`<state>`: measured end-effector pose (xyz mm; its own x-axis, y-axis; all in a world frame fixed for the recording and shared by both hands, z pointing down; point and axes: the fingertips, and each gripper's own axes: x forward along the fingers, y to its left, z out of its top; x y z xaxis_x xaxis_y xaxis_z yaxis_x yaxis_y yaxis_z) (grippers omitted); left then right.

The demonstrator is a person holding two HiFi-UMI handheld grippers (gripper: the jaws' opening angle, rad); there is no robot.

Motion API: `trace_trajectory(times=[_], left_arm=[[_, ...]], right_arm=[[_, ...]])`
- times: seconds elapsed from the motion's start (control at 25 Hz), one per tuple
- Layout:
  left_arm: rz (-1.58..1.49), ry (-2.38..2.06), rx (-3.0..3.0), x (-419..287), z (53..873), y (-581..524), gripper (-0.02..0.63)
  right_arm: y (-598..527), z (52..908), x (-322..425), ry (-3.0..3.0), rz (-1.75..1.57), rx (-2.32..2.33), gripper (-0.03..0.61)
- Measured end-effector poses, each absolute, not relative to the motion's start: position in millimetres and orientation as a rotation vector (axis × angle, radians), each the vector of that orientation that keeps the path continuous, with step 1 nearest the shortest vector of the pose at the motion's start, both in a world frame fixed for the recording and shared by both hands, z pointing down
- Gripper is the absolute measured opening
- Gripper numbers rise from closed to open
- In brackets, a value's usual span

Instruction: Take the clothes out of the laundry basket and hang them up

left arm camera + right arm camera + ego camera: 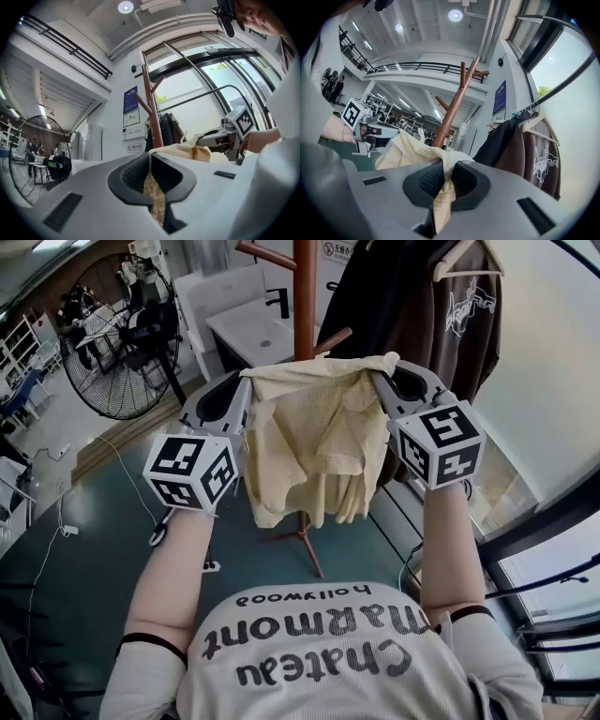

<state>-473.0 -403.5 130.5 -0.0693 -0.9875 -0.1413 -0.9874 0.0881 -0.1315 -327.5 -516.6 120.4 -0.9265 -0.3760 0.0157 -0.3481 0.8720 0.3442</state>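
The left tool and right tool, both clamped on a yellow shirt, hold it stretched level; the wooden coat stand rises just beyond, between them.

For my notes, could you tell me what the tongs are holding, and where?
The left tongs and right tongs each pinch a pale yellow fabric shirt by its upper edge, at opposite ends.

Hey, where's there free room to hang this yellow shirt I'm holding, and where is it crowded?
The wooden coat stand straight ahead has bare pegs: the top pegs and a lower peg just above the yellow shirt. To its right it is crowded: dark clothes and a brown T-shirt hang on the rail.
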Motion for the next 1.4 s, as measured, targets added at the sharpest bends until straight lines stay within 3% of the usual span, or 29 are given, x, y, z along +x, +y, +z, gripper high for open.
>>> trace_trajectory(times=[0.84,1.4], left_arm=[[-0.180,2.453,-1.936,-523,221,-434,0.026],[-0.344,2.472,-2.160,-515,293,-438,0.026]], right_arm=[[-560,217,-375,-2.891,-0.291,0.382,0.037],[-555,274,-379,-2.839,-0.085,0.249,0.037]])
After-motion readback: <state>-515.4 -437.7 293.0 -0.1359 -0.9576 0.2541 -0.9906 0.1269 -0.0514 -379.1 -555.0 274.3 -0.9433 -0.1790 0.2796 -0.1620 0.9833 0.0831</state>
